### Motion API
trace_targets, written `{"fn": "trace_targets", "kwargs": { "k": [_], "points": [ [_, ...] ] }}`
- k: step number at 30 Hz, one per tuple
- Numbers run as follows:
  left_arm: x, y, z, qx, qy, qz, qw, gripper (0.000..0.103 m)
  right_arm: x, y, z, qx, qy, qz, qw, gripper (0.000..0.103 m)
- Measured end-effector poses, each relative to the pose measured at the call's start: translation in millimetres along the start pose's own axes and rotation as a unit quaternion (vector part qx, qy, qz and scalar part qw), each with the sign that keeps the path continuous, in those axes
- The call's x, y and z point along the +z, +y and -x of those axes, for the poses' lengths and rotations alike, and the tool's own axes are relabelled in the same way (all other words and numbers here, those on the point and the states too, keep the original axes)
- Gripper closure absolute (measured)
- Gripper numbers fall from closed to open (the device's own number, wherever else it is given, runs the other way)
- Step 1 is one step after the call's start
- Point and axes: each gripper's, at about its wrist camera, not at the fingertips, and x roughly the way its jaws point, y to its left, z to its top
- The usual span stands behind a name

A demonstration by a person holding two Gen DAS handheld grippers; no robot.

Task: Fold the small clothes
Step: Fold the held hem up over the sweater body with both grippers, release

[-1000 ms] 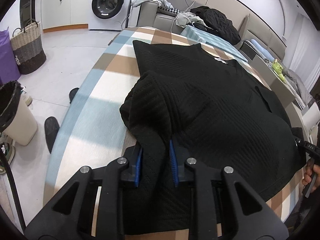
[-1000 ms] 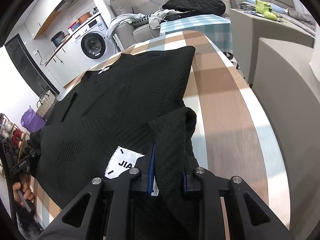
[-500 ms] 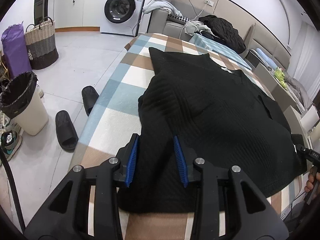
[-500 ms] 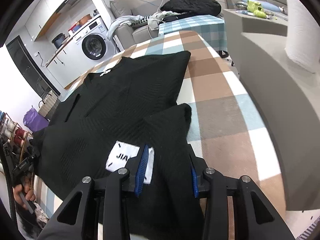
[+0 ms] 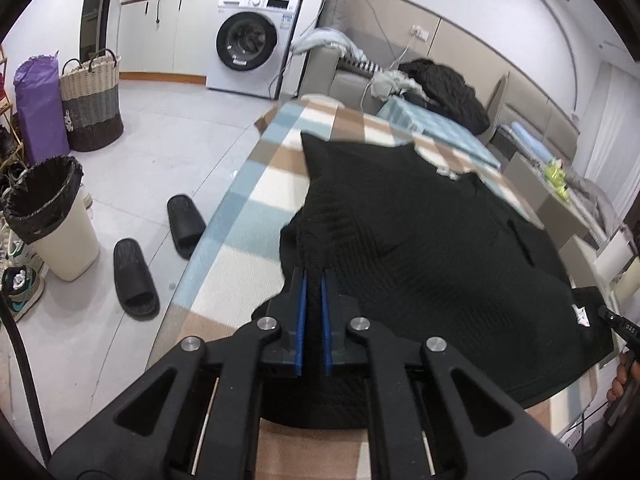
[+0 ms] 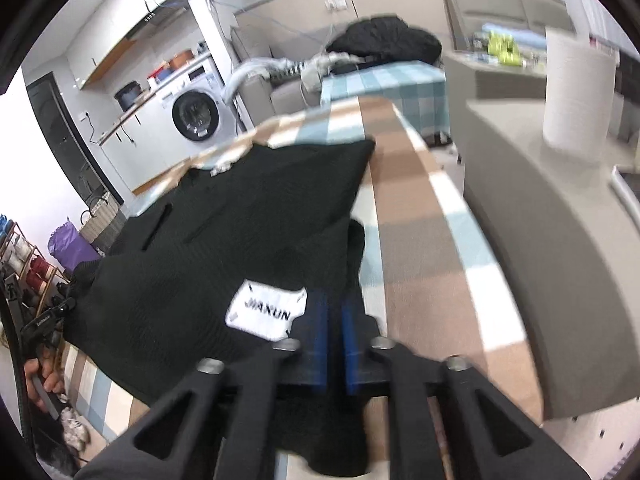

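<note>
Both grippers, spread half a second ago, have closed again: my left gripper (image 5: 313,276) and right gripper (image 6: 335,312) each pinch a near corner of the black ribbed knit garment (image 5: 432,248) lying across the checked tablecloth (image 5: 256,184). I judge a fold is starting.

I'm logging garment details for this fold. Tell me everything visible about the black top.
The black ribbed knit top lies spread on the checked blue, brown and white tablecloth. A white patch reading JIAXUN sits near one corner. The left gripper and right gripper each pinch a bunched near edge.
</note>
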Motion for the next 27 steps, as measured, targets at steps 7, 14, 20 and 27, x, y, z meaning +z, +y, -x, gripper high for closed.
{"fn": "trace_targets", "kwargs": {
  "k": [7, 14, 20, 27],
  "points": [
    [42, -5, 4, -0.02, -0.031, 0.009, 0.9993, 0.1, 56, 7, 5, 0.031, -0.061, -0.016, 0.998, 0.099],
    [73, -2, -32, 0.004, -0.023, 0.011, 0.9997, 0.1, 92, 8, -43, -0.003, -0.063, -0.033, 0.997, 0.099],
    [60, 9, -67, 0.024, 0.025, 0.024, 0.9991, 0.097, 73, -15, -76, -0.035, 0.002, -0.063, 0.997, 0.092],
    [41, 21, -55, 0.028, 0.029, 0.053, 0.9978, 0.056, 42, -38, -35, 0.0, 0.0, -0.128, 0.992, 0.058]
  ]
}}
